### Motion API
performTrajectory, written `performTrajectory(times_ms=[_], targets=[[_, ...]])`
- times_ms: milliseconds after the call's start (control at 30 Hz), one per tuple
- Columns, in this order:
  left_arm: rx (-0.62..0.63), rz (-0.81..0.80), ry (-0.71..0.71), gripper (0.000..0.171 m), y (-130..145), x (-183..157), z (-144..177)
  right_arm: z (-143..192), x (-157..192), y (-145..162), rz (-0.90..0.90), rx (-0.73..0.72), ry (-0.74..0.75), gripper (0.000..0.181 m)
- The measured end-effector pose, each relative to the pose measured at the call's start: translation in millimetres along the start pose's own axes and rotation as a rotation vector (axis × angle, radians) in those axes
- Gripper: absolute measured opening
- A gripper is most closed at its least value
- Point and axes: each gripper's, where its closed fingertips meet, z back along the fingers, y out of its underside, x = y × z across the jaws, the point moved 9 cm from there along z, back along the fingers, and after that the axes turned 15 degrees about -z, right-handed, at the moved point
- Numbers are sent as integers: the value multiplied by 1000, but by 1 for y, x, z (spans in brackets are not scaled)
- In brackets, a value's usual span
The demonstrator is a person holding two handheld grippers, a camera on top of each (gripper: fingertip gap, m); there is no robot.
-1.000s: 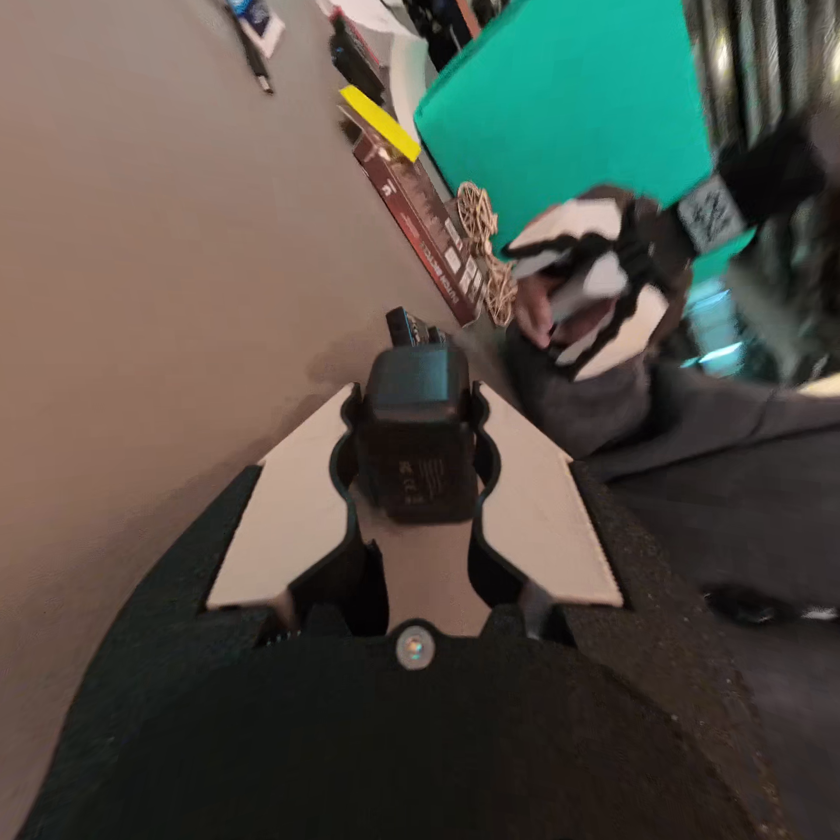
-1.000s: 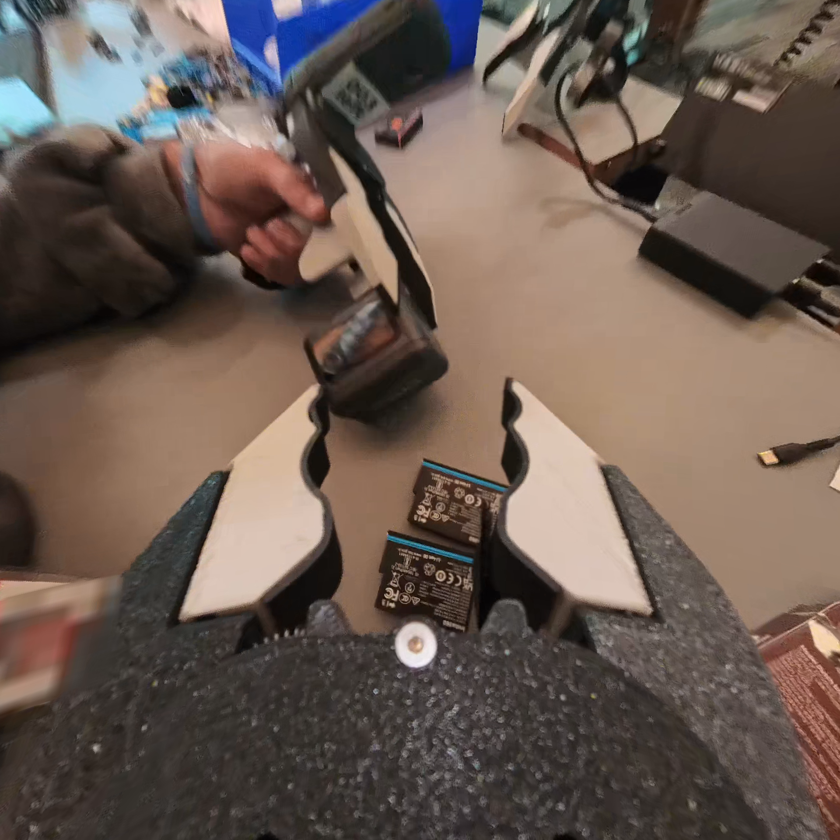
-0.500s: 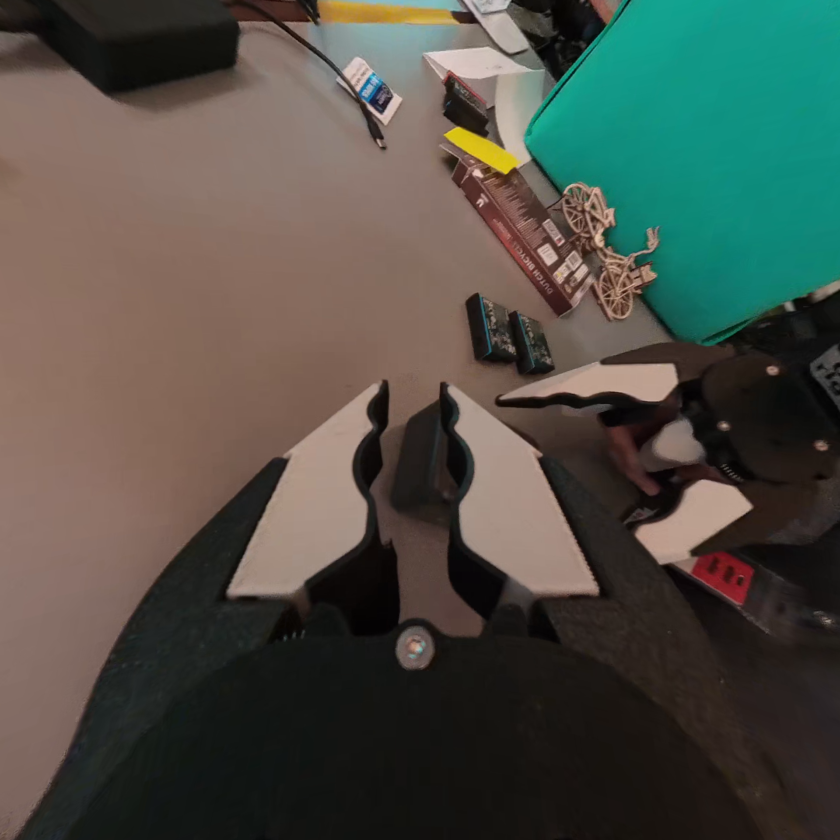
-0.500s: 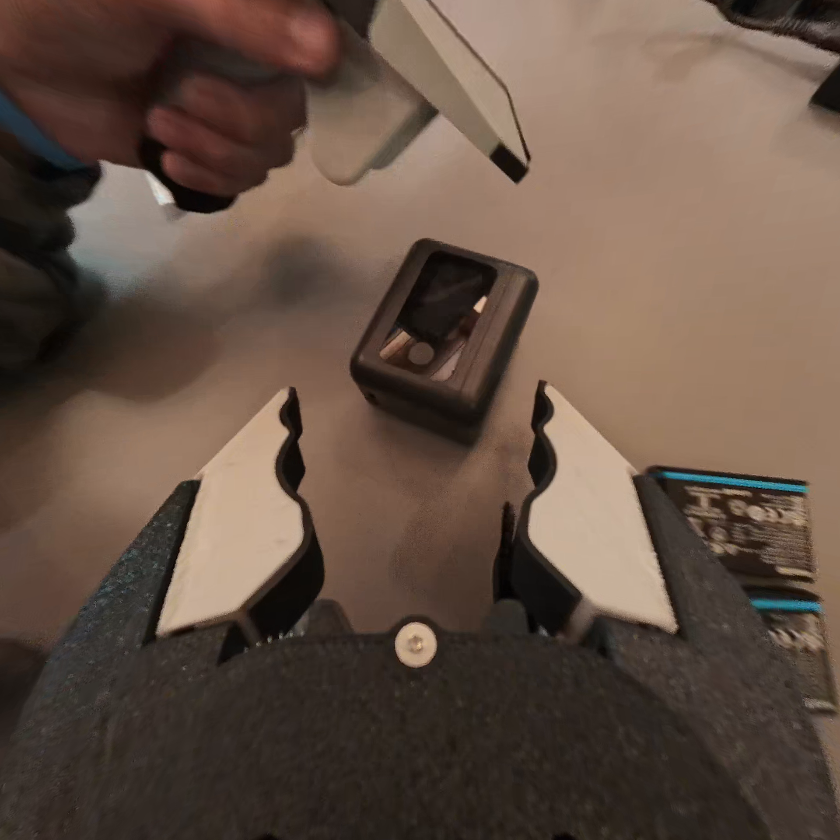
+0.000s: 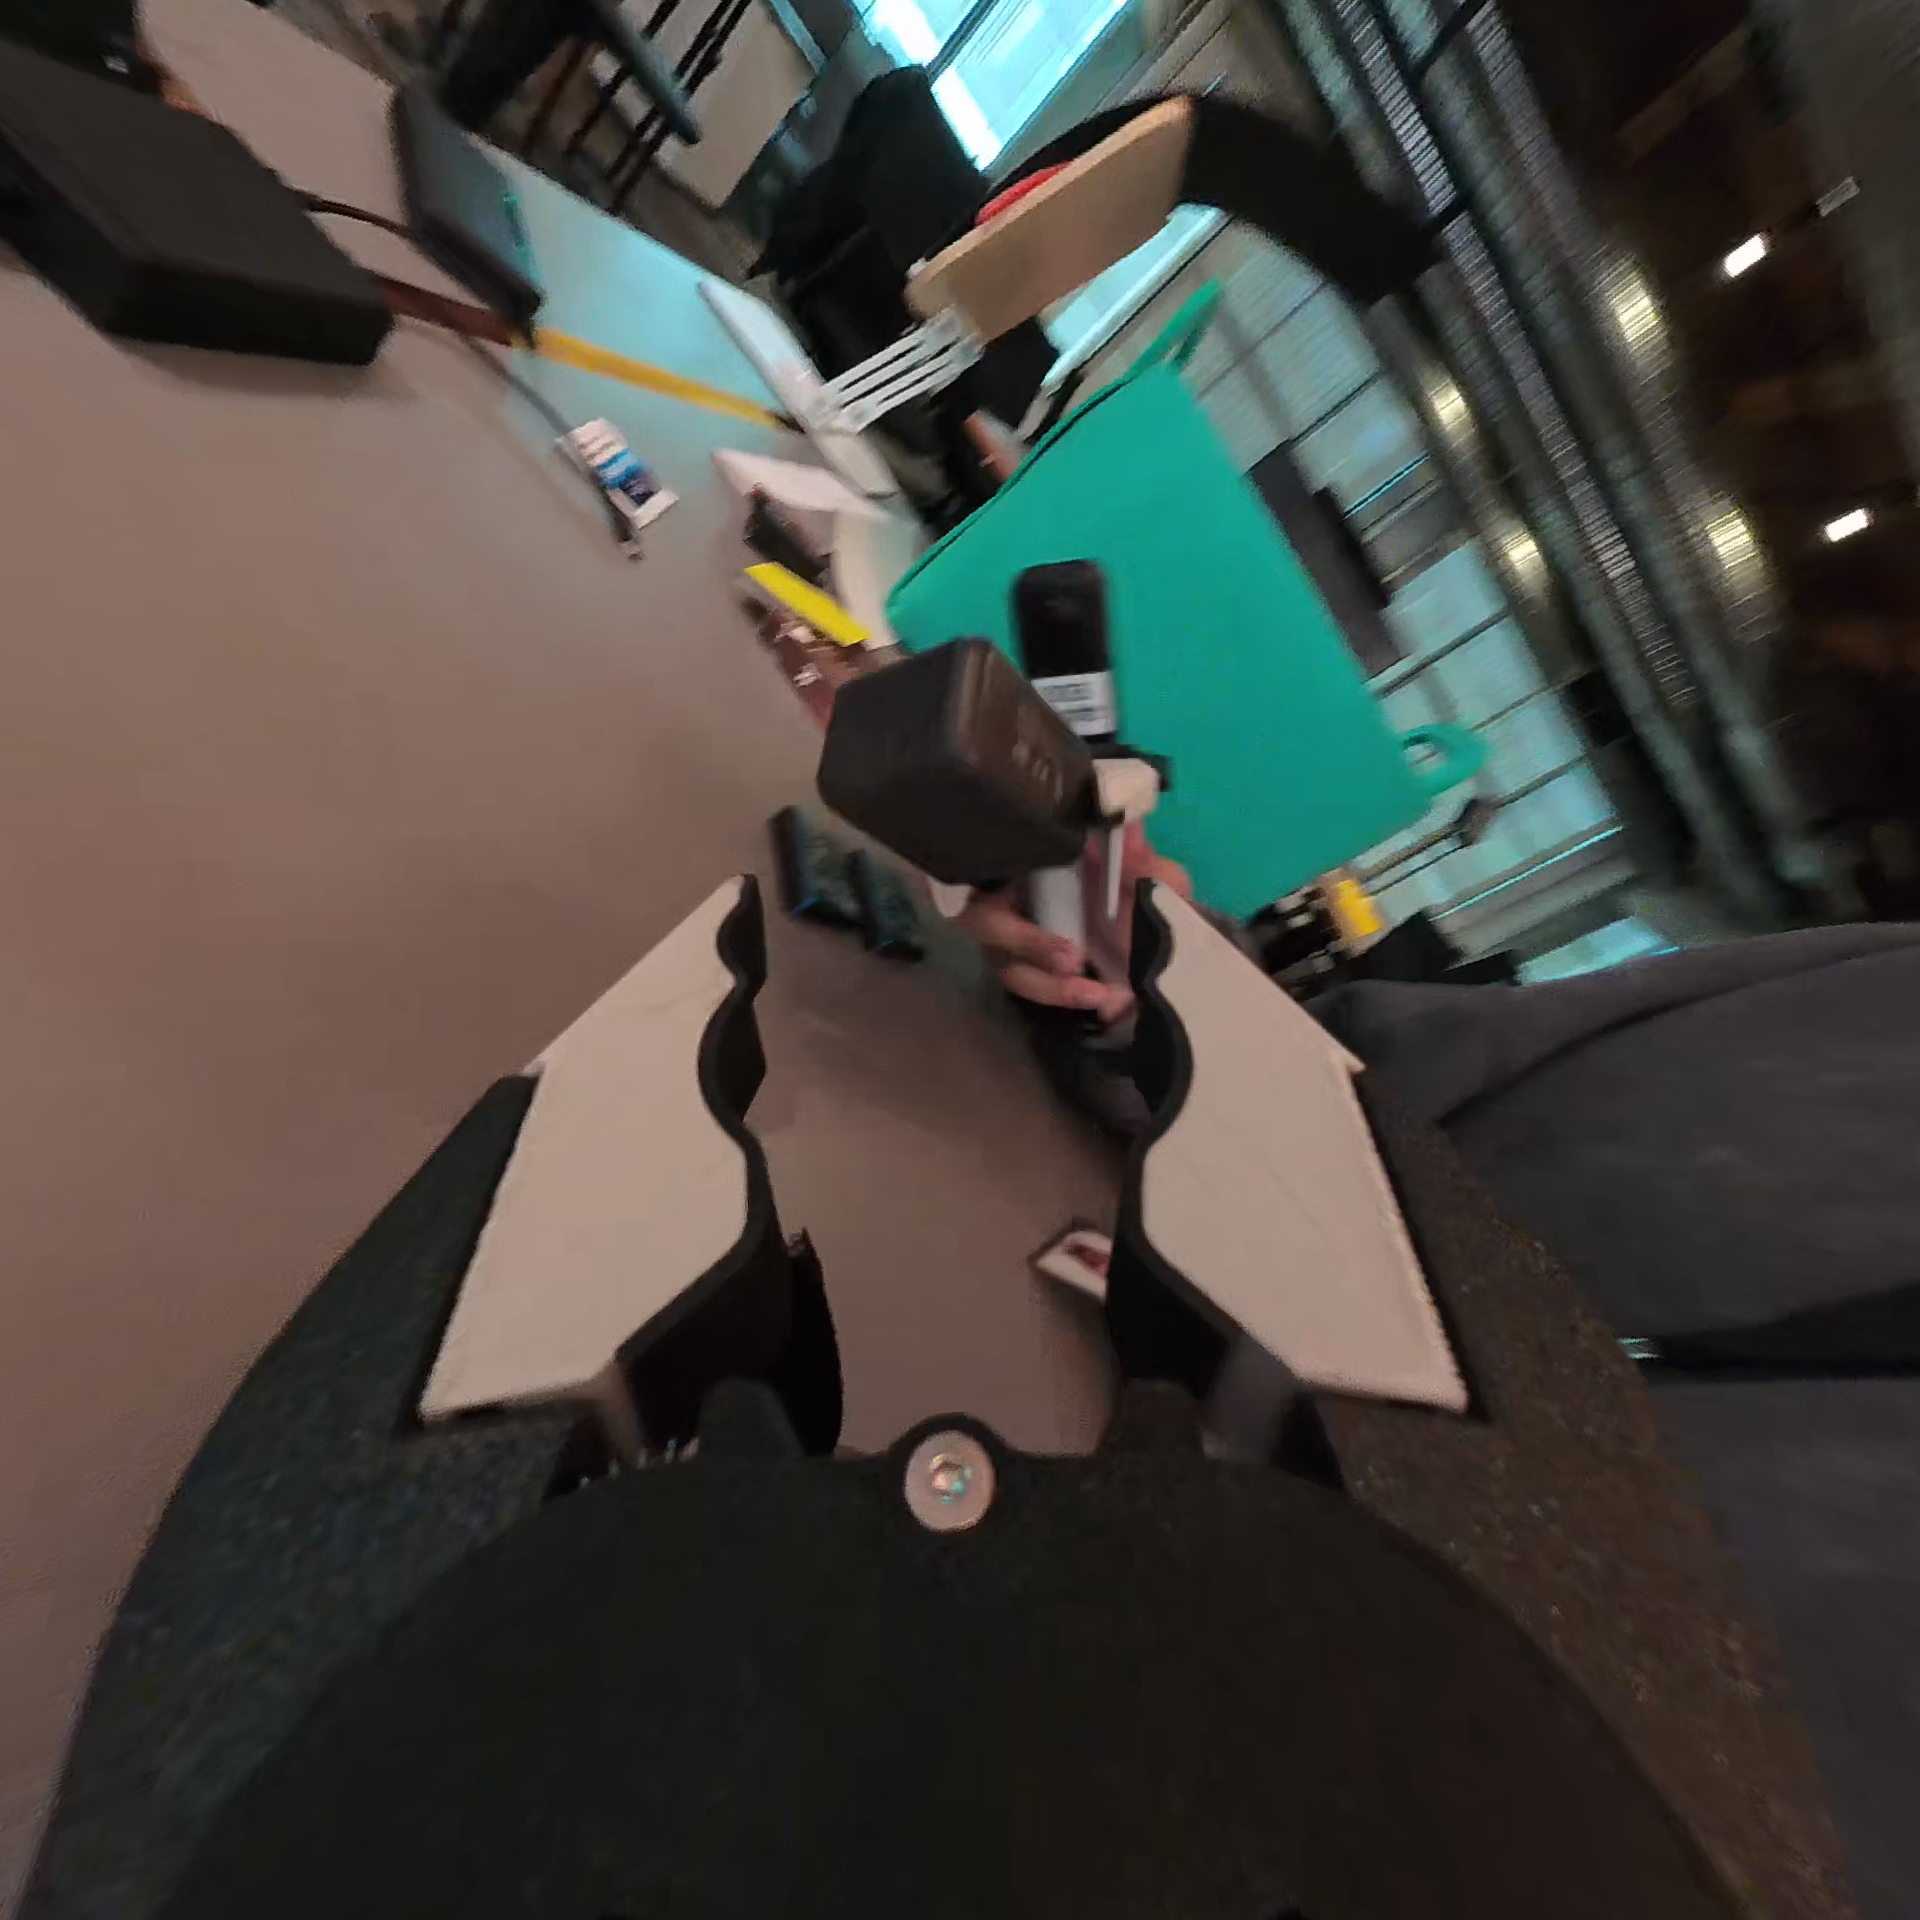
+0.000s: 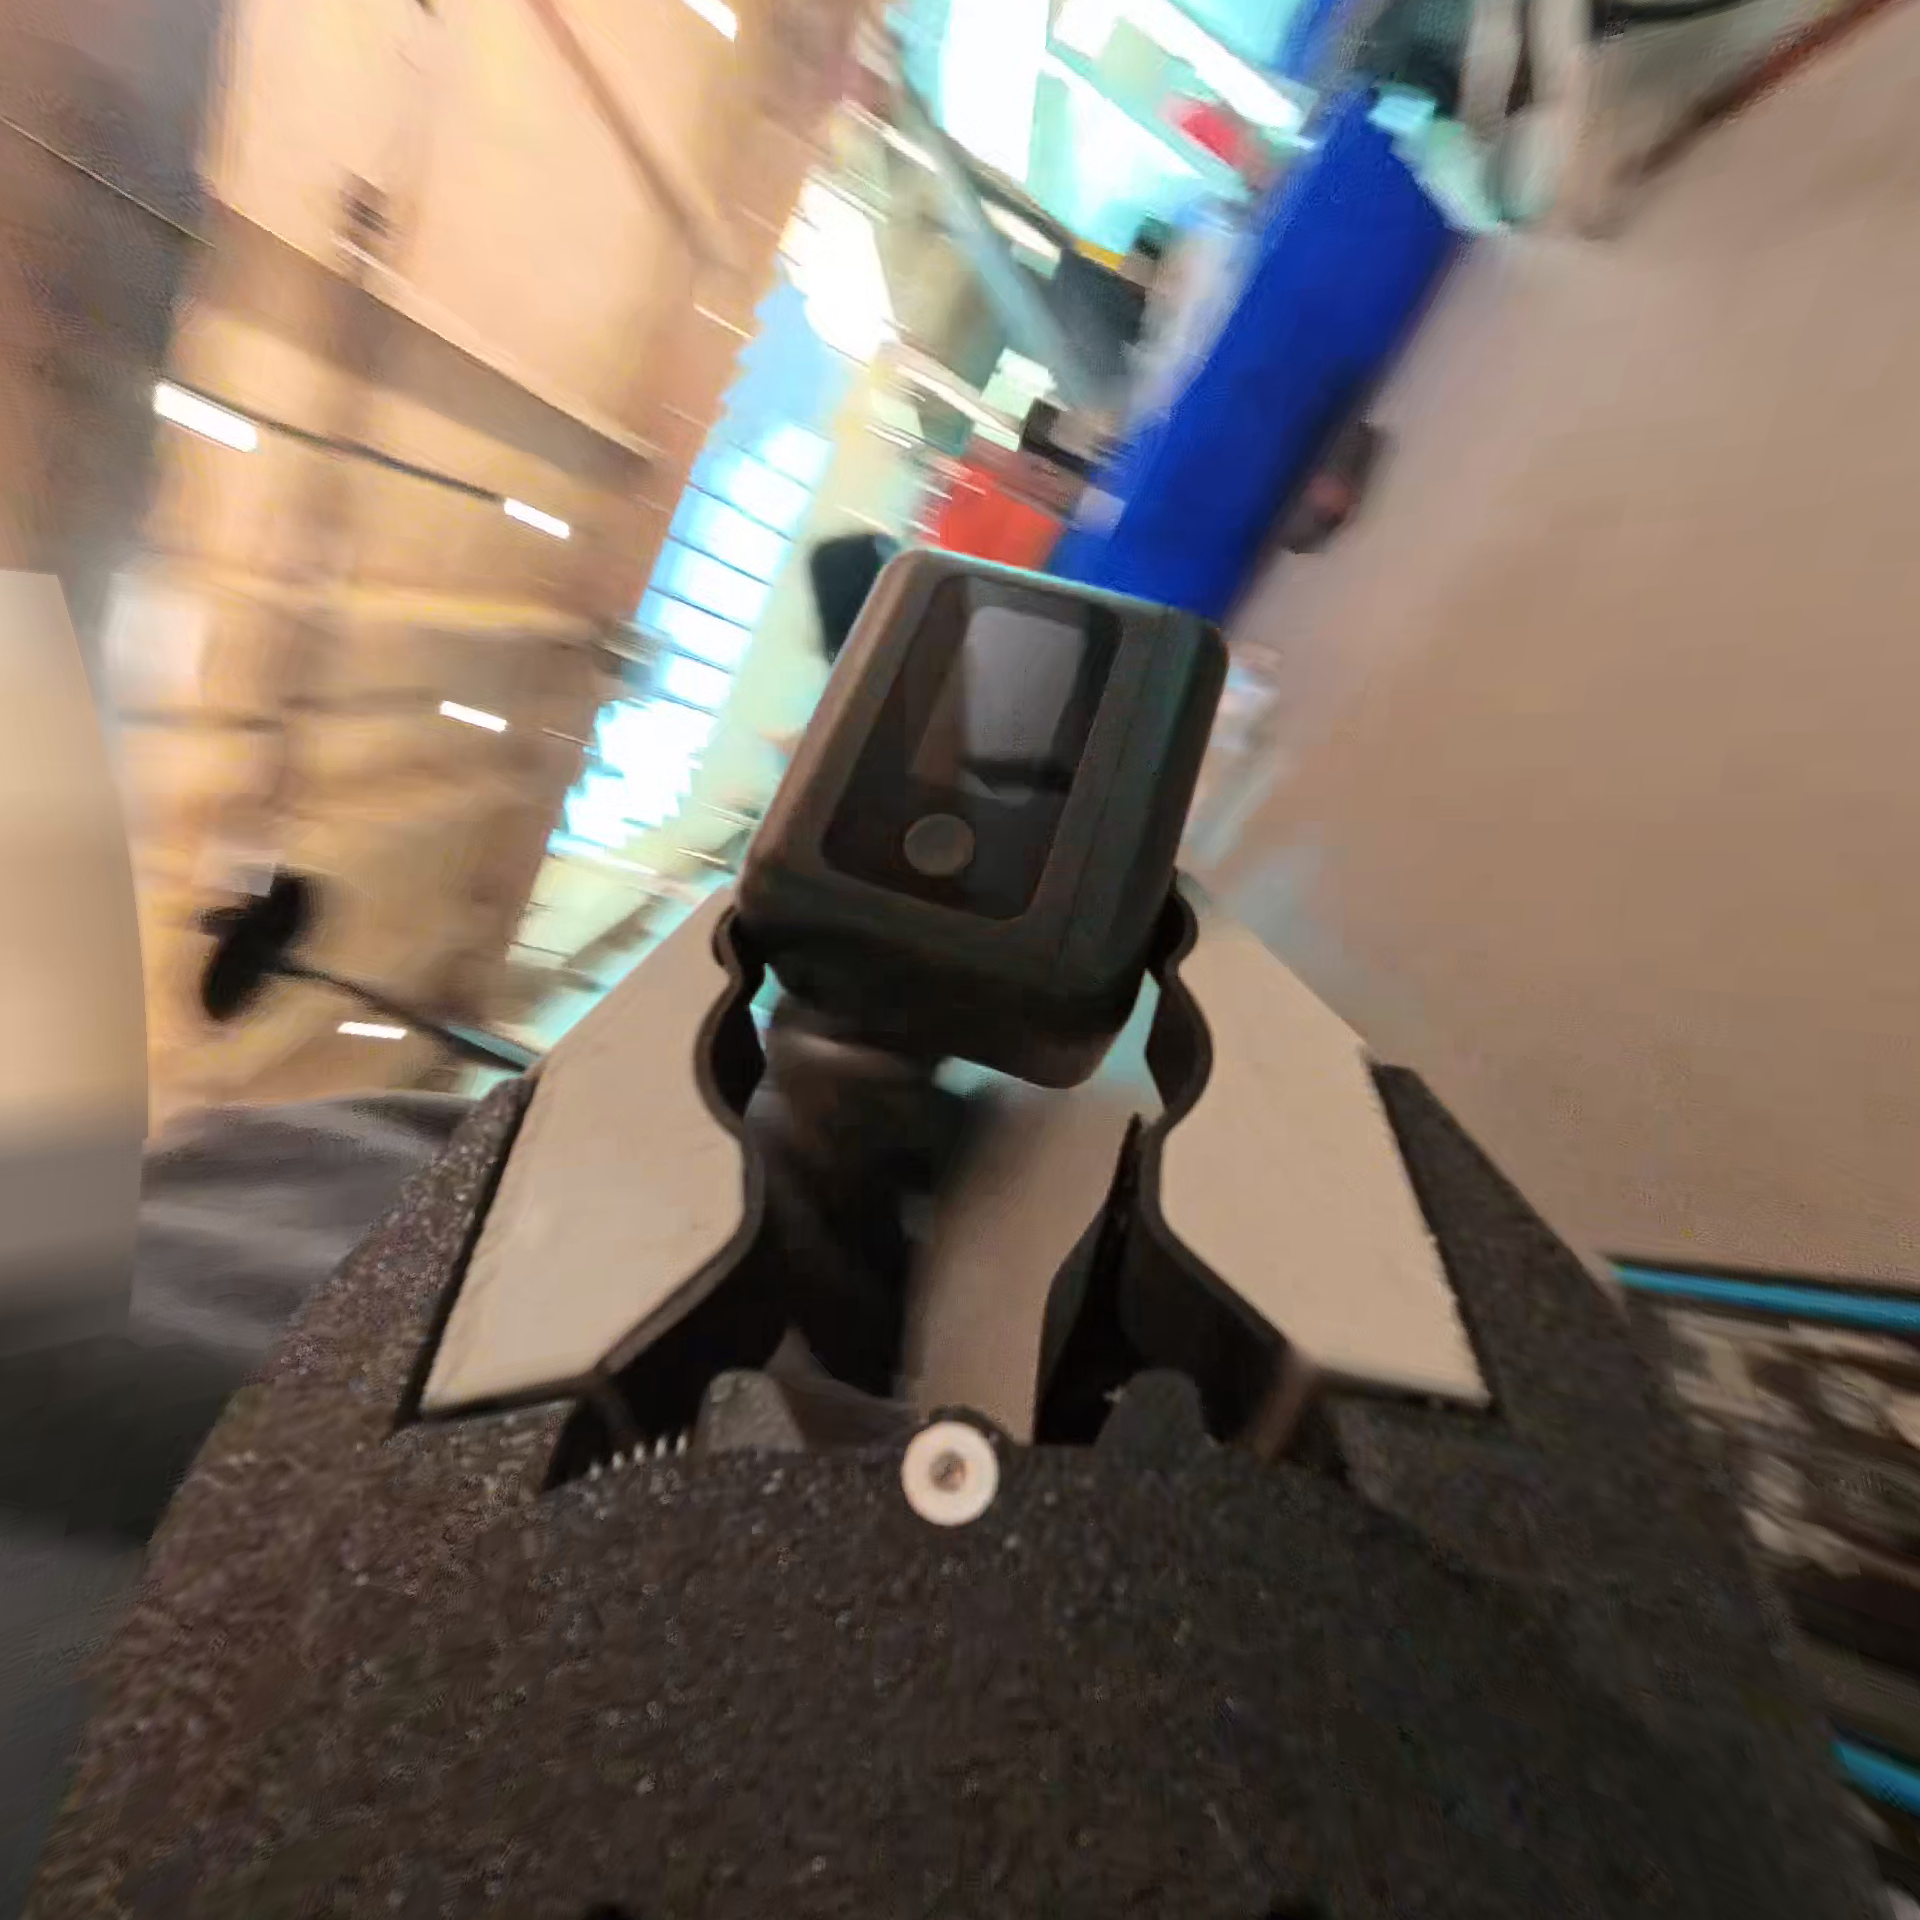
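We have open grey table (image 5: pixel 312 831) spreading left and far, bounded on the right by the green panel (image 5: pixel 1195 665) and near right by a dark sleeve (image 5: pixel 1662 1091), so any move wants to go left. Our right gripper (image 6: pixel 951 935) clamps the small black box (image 6: pixel 987 810) at its tips, lifted clear of the table; we judge a steady squeeze wise, since the hold is shallow. Our left gripper (image 5: pixel 945 935) stands wide and empty near two flat black packs (image 5: pixel 847 883)
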Motion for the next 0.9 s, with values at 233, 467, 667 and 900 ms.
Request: performTrajectory(times_ms=[233, 467, 667, 900], targets=[[-21, 165, 276, 61, 17, -33, -17, 18, 16, -11, -144, -20, -326, 74], [58, 219, 279, 89, 9, -31, -34, -29, 67, 17, 1106, 315, 508, 75], [262, 132, 374, 92, 19, -23, -53, -73, 68, 54, 1671, 794, 783, 75], [131, -13, 547, 58, 47, -22, -62, -72, 89, 68, 1831, 1022, 749, 75]])
